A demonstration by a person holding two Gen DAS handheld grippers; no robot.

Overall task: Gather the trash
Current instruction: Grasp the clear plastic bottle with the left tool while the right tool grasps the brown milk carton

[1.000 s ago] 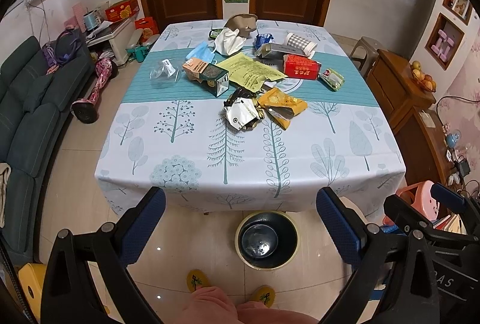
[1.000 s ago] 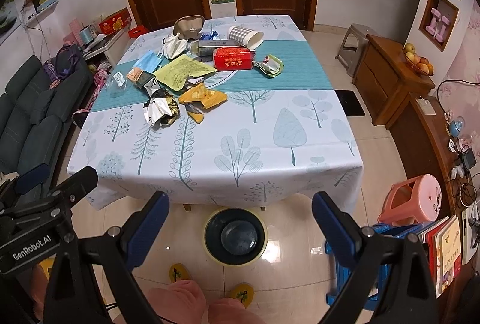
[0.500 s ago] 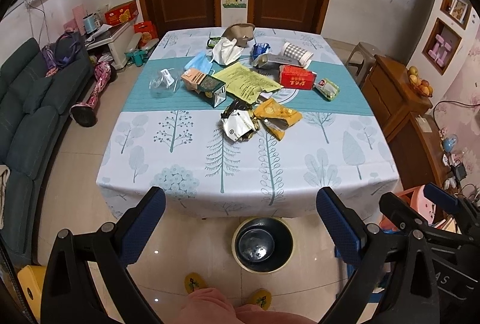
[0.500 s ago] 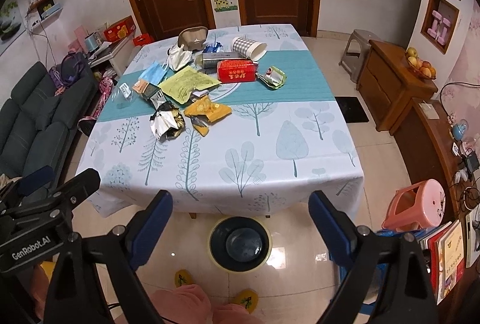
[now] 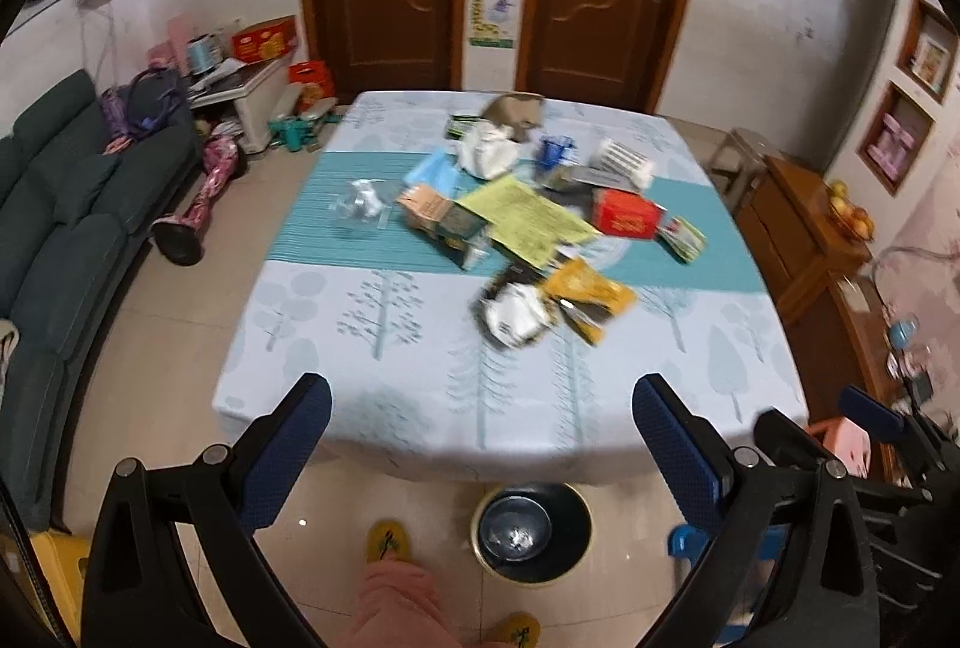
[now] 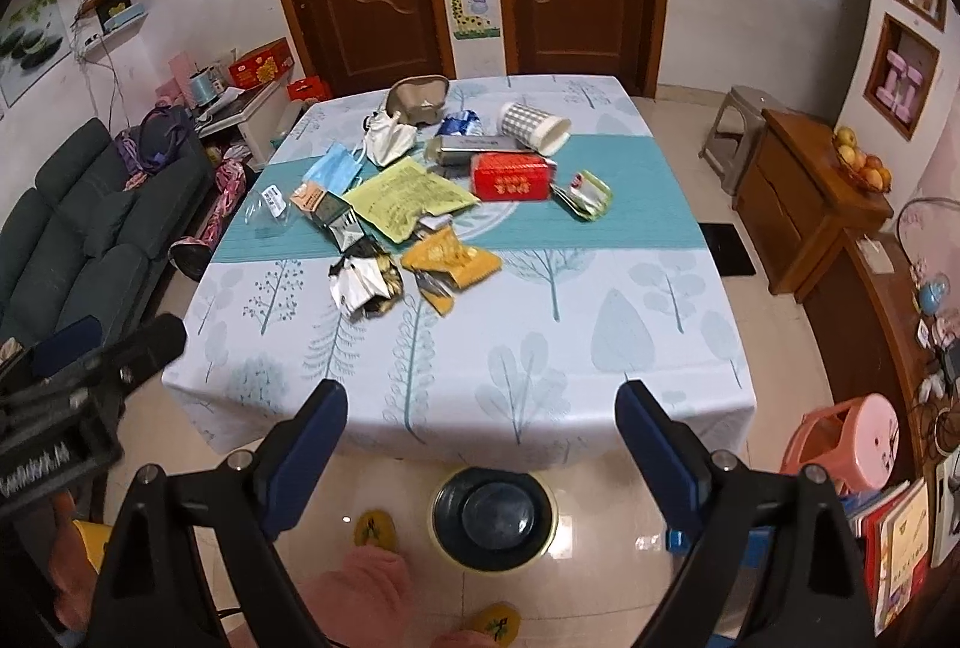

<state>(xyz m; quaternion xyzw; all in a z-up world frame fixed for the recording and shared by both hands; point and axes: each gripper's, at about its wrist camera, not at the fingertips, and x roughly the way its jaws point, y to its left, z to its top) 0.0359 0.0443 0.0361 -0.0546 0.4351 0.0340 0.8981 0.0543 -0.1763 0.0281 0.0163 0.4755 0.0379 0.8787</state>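
On the far half of the bench (image 6: 540,348), toward twelve o'clock from both cameras: a loose heap of trash.

Countable in the sharper right wrist view:
- At the heap's middle, one yellow paper sheet (image 6: 405,195).
- At its three o'clock, one red box (image 6: 510,175), then one green-edged packet (image 6: 585,195) further the same way.
- At one o'clock, one checked cup (image 6: 534,126) lying on its side and one grey tin (image 6: 474,147).
- At eleven, one white crumpled bag (image 6: 389,138) and one blue face mask (image 6: 333,168).
- At nine, one small carton (image 6: 324,207) and one clear plastic bag (image 6: 270,204).
- At six, nearest the front edge, one silver wrapper (image 6: 363,285) and one orange packet (image 6: 450,261).

Behind the white bag, a beige object (image 6: 417,99), kind hard to tell. Beside it a small blue scrap, too small to identify. Print on every label unreadable. Same heap smeared by blur in the left wrist view.

On the floor at six o'clock, just below the bench's near edge: one round dark bin (image 6: 492,513), its top rim tucked under the overhanging cloth. Next to it two yellow slippers (image 6: 375,528), one nearly cut off at the bottom edge, partly under a pink trouser leg.

Left tool (image 5: 480,396): spread wide, nothing between the blue pads, touching nothing, short of the bench. Right tool (image 6: 481,399): also wide, jaws just eased inward a little, gap empty, gripping nothing. Handles of both cut off by the frame.
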